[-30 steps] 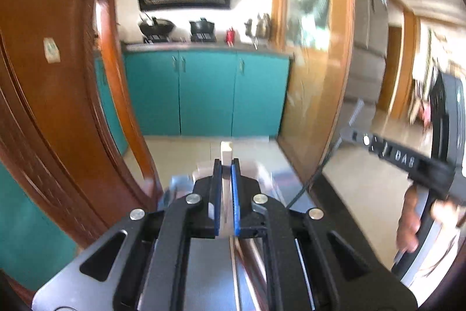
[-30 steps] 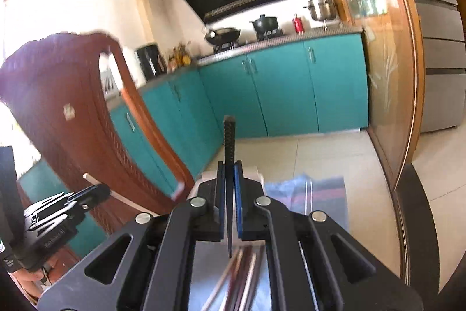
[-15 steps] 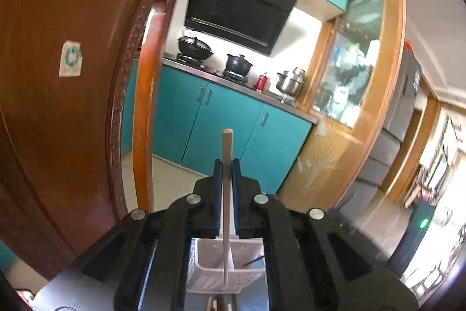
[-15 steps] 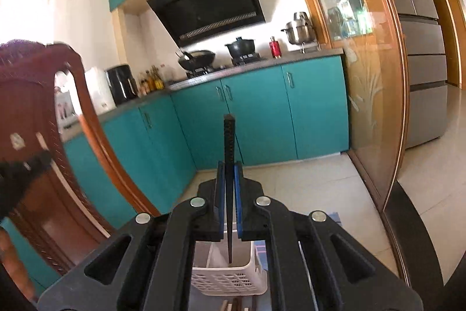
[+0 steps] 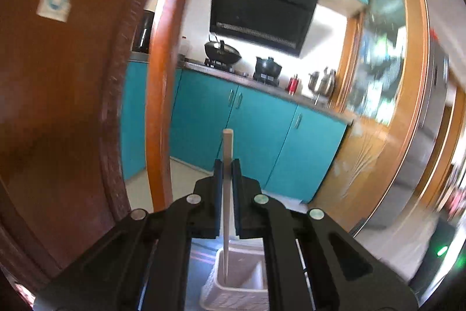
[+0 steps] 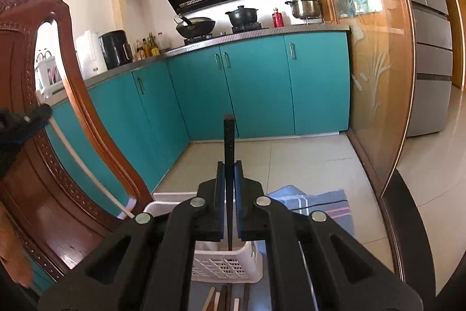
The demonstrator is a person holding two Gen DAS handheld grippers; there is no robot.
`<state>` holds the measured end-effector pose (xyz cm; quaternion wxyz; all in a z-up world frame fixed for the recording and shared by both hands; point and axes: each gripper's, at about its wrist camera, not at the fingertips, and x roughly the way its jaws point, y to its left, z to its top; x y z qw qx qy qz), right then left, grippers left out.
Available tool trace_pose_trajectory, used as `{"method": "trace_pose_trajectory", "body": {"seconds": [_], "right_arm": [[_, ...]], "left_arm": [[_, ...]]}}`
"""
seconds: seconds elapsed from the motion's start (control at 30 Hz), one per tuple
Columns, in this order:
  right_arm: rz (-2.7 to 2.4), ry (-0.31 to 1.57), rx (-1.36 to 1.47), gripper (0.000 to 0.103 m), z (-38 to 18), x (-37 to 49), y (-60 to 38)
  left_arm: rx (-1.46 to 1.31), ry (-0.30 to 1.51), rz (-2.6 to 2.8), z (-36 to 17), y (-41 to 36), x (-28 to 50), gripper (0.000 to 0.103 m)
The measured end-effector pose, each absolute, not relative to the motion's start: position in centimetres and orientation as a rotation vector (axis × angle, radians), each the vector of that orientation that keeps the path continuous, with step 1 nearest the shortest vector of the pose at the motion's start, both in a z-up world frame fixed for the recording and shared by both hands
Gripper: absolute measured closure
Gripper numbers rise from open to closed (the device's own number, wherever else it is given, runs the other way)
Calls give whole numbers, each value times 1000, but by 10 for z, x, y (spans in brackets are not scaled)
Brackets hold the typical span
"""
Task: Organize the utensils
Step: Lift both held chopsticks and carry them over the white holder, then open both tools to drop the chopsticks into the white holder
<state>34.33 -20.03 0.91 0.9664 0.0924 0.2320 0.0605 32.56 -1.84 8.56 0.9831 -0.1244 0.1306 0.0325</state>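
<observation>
— Chopsticks moved? Both now hang upright over the white basket [image 6: 233, 264].
— Left tool [image 5: 227, 179] clamps the pale chopstick [image 5: 226, 165]; right tool [image 6: 229, 182] clamps the black chopstick [image 6: 229, 153]. Dropping in looks next.

- Our left gripper [image 5: 227, 174] is matte black plastic, with two broad angled arms that narrow into flat fingers [image 5: 216, 194] lined in blue.
- Four round silver screws [image 5: 194, 198] sit across its arms, each of which has a cutout.
- Our right gripper [image 6: 229, 179] has the same black frame, blue-lined fingers [image 6: 238, 194] and four silver screws [image 6: 262, 200].
</observation>
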Motion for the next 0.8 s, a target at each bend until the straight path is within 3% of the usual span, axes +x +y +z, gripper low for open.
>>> {"method": "trace_pose_trajectory", "body": {"seconds": [0.07, 0.13, 0.2, 0.5, 0.57, 0.7, 0.8], "right_arm": [[114, 458, 182, 92, 11, 340, -203], [101, 434, 188, 58, 16, 333, -209], [93, 374, 218, 47, 25, 318, -219], [93, 363, 209, 47, 22, 270, -250], [137, 440, 172, 47, 6, 270, -245], [220, 612, 101, 47, -26, 278, -225], [229, 785, -7, 47, -63, 291, -201]], "left_arm": [[-221, 286, 61, 76, -27, 329, 96], [-206, 295, 63, 72, -29, 329, 96], [-194, 295, 65, 69, -30, 327, 96], [-170, 328, 64, 51, -22, 303, 96], [-153, 321, 67, 50, -23, 293, 92], [-108, 270, 80, 49, -32, 268, 74], [5, 231, 109, 41, -51, 248, 72]]}}
